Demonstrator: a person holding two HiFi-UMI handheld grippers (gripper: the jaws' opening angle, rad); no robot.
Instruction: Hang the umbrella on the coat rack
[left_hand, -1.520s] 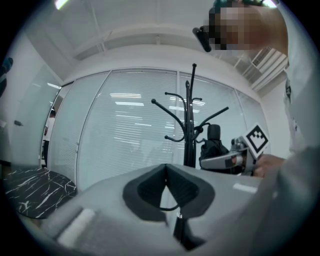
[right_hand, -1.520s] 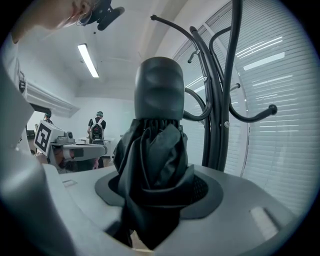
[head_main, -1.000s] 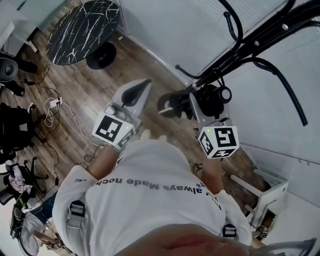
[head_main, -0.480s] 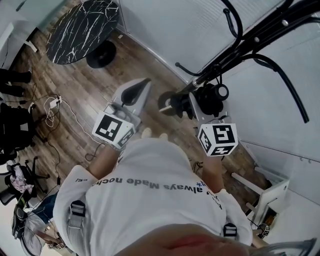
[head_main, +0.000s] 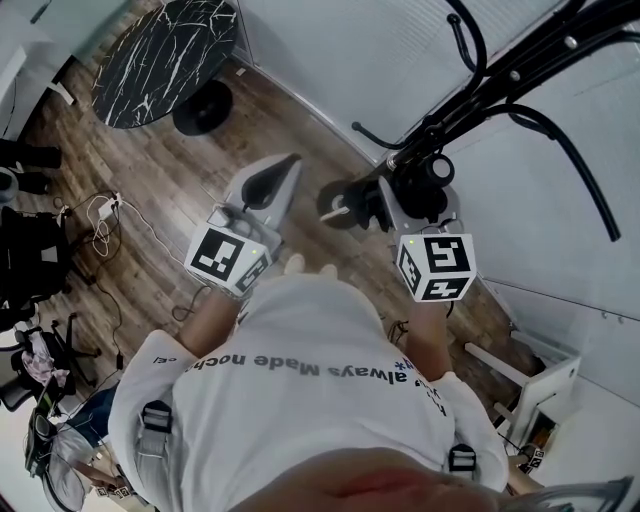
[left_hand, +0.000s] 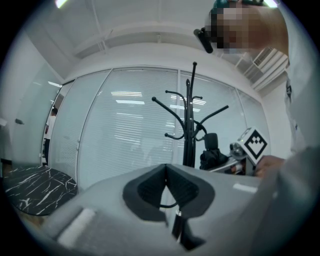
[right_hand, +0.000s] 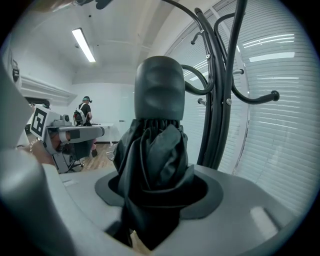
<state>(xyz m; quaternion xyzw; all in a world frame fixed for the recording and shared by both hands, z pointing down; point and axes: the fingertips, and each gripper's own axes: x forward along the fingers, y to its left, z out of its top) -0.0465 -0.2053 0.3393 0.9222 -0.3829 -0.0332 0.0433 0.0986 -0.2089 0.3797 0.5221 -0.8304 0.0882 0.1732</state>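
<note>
clamping the folded umbrella, the right gripper sits beside the coat rack.

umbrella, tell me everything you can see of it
The umbrella is a compact folding one, collapsed, all black. Its fabric canopy is bunched in loose, creased folds; above them stands a smooth, rounded handle, plastic by the look. It stands roughly upright, handle up, with the jaws of the right gripper pressed on the folded fabric from both sides. It is close beside the coat rack, left of it in the right gripper view, and hangs on no hook yet.
</note>
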